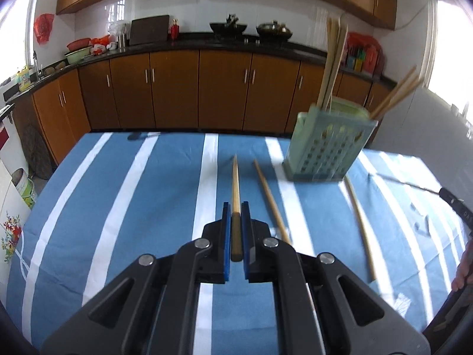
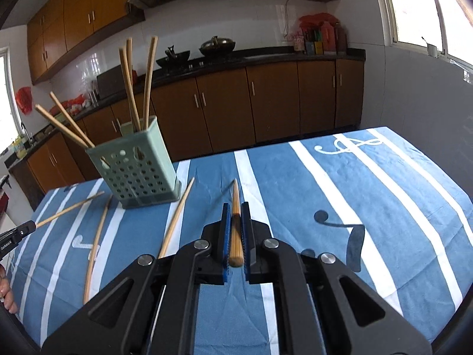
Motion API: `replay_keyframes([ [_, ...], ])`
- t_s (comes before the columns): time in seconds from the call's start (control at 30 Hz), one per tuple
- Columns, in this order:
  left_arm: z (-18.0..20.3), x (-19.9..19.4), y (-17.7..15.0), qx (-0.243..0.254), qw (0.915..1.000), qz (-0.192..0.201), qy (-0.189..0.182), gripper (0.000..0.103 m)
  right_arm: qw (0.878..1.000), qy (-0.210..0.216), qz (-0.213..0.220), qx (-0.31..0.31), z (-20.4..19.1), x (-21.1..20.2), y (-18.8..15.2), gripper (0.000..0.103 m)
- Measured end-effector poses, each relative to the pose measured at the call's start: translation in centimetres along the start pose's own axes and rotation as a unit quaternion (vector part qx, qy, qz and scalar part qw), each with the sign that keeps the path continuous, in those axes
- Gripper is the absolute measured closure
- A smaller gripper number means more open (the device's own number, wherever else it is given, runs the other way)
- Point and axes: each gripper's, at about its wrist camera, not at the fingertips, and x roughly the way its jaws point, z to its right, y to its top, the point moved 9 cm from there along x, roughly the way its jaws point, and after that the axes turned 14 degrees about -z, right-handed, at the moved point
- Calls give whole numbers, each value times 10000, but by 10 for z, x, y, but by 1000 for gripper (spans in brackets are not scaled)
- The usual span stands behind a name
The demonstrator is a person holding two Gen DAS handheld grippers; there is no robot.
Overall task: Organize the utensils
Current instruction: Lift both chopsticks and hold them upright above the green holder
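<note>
My left gripper is shut on a wooden chopstick that points forward, lifted above the striped cloth. In the same way my right gripper is shut on another chopstick. A pale green perforated holder stands ahead, right of the left gripper and left of the right one, with several chopsticks upright in it. Two loose chopsticks lie on the cloth near its base. The left gripper shows at the right wrist view's left edge.
The table wears a blue cloth with white stripes; its far edge faces brown kitchen cabinets and a dark counter with woks. A person's hand shows at the frame's edge. A bright window is on the right.
</note>
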Motion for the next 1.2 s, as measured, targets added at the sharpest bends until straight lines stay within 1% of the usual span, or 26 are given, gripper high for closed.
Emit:
replay_keyframes([
  [0.07,1,-15,13,-83,9996,221,-149,96,9998,35,167,52,2,-10,11,96],
  [0.23,3,-42,39,-150,9976,618,-277,96,9984,75,550,53,1,-33,37,96],
  [0.37,3,-55,58,-153,9964,801,-233,96,9981,145,590,37,-2,-36,54,96],
  [0.47,1,-60,68,-177,9960,858,-159,96,9983,215,551,-6,-7,-34,65,96],
  [0.57,2,-68,73,-143,9959,873,-173,96,9979,339,544,-117,-15,-40,75,96],
  [0.67,13,-82,79,5,9957,900,-221,96,9964,536,603,-252,-26,-54,87,96],
  [0.77,25,-98,83,177,9951,941,-266,96,9925,830,813,-389,-45,-79,104,96],
  [0.87,47,-120,91,427,9932,997,-416,96,9869,1150,1019,-490,-61,-104,114,96],
  [1.0,74,-142,98,721,9899,1056,-606,96,9795,1511,1195,-590,-79,-126,125,96],
  [1.1,89,-155,107,789,9867,1206,-746,96,9761,1486,1419,-711,-94,-132,135,96],
  [1.2,101,-165,124,713,9832,1450,-848,96,9747,1466,1524,-722,-105,-130,142,96],
])
